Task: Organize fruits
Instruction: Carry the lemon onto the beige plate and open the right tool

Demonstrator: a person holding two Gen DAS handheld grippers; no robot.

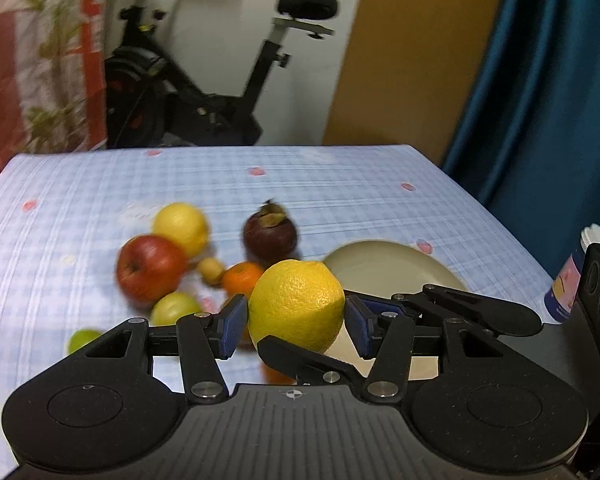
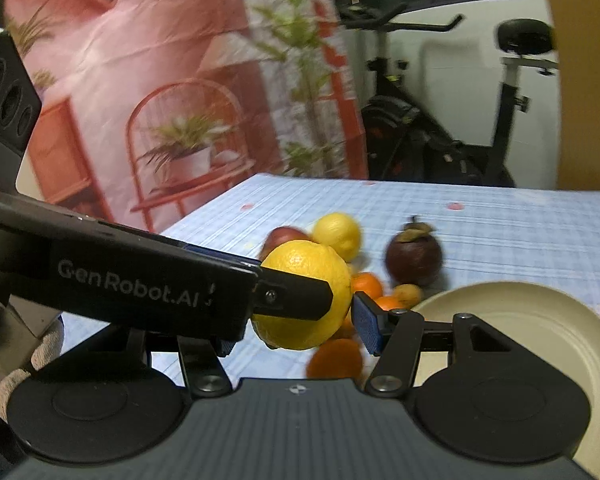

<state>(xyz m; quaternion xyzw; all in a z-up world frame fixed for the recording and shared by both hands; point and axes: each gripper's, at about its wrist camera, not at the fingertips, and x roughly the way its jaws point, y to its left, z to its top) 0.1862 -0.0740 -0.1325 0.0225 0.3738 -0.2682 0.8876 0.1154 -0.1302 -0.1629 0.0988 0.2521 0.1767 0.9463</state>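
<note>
My left gripper (image 1: 296, 322) is shut on a large yellow citrus (image 1: 296, 304) and holds it above the table. In the right wrist view the same citrus (image 2: 304, 264) sits between the left gripper's fingers, which cross in from the left. My right gripper (image 2: 296, 332) is open just below and around it, its right pad (image 2: 366, 326) close to the fruit. On the blue checked cloth lie a red apple (image 1: 150, 270), a yellow lemon (image 1: 182, 226), a dark mangosteen (image 1: 270, 234), small oranges (image 1: 242, 278) and green fruits (image 1: 174, 308). A cream plate (image 1: 384, 268) lies right; it also shows in the right wrist view (image 2: 540, 332).
A small white bottle (image 1: 572, 276) stands at the table's right edge. An exercise bike (image 1: 204, 80) stands behind the table, with a patterned curtain (image 2: 140, 80) to the left and a blue curtain (image 1: 548, 80) to the right.
</note>
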